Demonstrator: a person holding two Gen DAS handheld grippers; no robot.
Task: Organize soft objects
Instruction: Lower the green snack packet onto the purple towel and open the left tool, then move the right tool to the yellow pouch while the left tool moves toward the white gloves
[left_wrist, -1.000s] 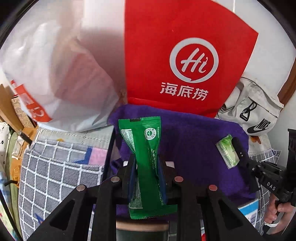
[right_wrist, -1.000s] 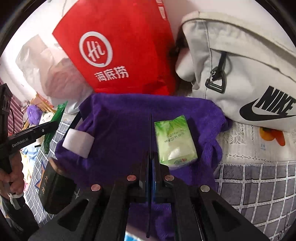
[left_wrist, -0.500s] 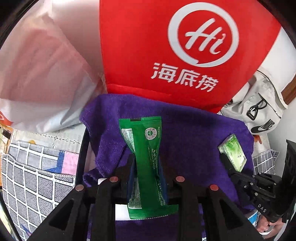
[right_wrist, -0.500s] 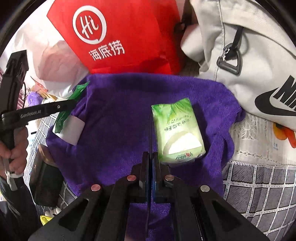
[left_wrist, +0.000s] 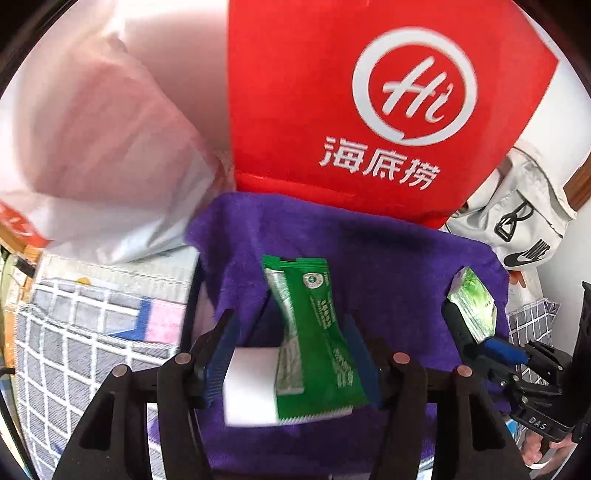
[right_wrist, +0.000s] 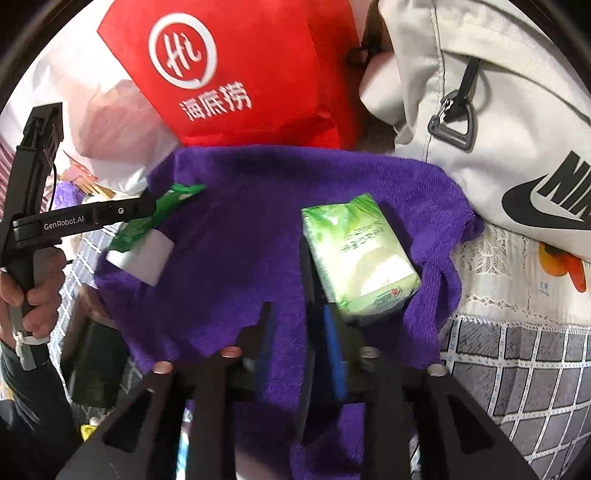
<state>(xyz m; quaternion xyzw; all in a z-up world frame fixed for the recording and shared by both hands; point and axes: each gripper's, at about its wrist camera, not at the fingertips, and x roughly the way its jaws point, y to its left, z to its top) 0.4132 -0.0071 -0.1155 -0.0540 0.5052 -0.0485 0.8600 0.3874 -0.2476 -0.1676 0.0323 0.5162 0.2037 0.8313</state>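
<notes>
Under the green sachet (left_wrist: 314, 339), a white label (left_wrist: 251, 387) (partly hidden).

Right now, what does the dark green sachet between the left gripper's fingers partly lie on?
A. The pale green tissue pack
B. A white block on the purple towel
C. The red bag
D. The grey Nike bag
B. In the left wrist view the green sachet overlaps the white block, which rests on the purple towel.
</notes>
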